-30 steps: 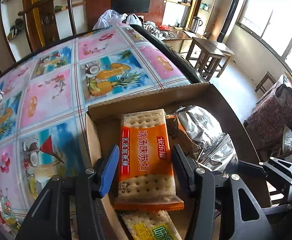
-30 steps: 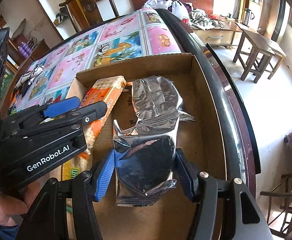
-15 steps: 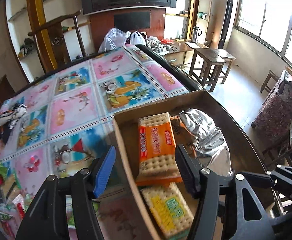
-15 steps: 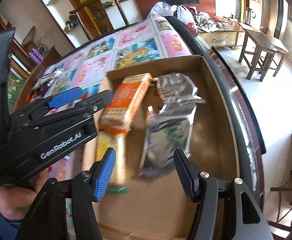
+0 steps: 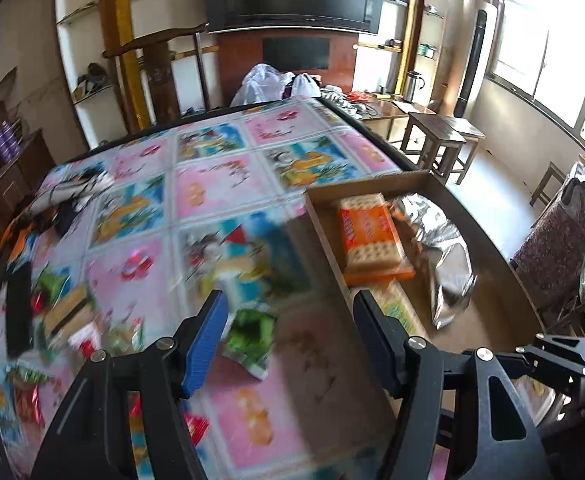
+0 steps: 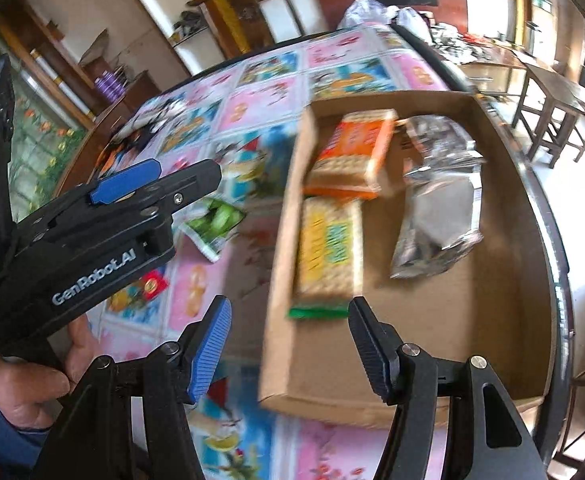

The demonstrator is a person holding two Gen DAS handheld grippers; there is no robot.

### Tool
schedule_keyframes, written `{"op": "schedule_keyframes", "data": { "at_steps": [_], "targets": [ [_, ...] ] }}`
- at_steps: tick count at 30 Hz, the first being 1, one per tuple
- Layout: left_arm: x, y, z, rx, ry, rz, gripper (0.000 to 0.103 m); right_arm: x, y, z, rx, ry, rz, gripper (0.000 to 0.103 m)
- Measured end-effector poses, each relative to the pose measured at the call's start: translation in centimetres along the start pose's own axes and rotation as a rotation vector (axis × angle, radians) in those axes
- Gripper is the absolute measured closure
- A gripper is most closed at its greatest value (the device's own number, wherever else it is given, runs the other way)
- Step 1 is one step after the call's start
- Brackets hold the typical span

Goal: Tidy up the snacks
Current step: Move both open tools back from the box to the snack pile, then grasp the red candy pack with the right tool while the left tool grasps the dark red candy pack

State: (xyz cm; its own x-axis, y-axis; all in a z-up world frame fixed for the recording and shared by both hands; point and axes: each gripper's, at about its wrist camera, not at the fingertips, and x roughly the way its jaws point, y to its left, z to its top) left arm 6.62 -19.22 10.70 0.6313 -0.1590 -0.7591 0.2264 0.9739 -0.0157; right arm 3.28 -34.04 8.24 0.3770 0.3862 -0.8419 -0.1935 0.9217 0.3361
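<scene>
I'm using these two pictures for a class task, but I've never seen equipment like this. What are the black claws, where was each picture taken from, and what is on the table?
A person holds two hand-held grippers; a camera on each looks along its fingers. One picture is from the left gripper, whose jaws are opening, the other from the right gripper. Both are empty. On the patterned table sits a cardboard box holding an orange cracker pack, a yellow cracker pack and a silver pouch. A green snack packet lies outside it.

Honestly the loose snacks [image 5: 64, 320] at the desk's left edge are just smeared colour, can't read the green packet [image 5: 250, 334] or the yellow cracker pack [image 6: 328, 248] either, and the box [image 6: 288, 240] has its near wall all motion blur.
</scene>
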Motion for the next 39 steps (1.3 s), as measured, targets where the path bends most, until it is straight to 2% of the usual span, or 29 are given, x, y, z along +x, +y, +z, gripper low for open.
{"op": "schedule_keyframes", "data": {
  "at_steps": [10,18,21,25,31,34,39],
  "targets": [
    [-2.9,6.8,-7.8,-0.128,0.058,0.055,0.039,2.7,5.9,-2.1,-0.129,0.079,0.047,0.038],
    [-4.8,15.4,-12.7,-0.322,0.095,0.160,0.038,4.9,9.9,-2.3,-0.173,0.116,0.078,0.038],
    [-5.9,19.1,-13.3,-0.395,0.086,0.223,0.038,5.7,11.5,-2.5,-0.194,0.126,0.091,0.038],
    [-6.5,23.7,-13.7,-0.453,0.082,0.317,0.025,6.2,12.7,-2.6,-0.212,0.127,0.097,0.038],
    [-4.2,27.5,-13.7,-0.454,0.148,0.398,0.023,6.1,12.8,-2.3,-0.191,0.111,0.085,0.038],
    [-2.6,28.5,-13.9,-0.448,0.180,0.395,0.023,6.1,12.5,-2.1,-0.175,0.105,0.074,0.038],
    [-1.0,29.1,-13.8,-0.440,0.188,0.369,0.023,6.3,11.9,-1.6,-0.154,0.101,0.056,0.038]
  ]
}}
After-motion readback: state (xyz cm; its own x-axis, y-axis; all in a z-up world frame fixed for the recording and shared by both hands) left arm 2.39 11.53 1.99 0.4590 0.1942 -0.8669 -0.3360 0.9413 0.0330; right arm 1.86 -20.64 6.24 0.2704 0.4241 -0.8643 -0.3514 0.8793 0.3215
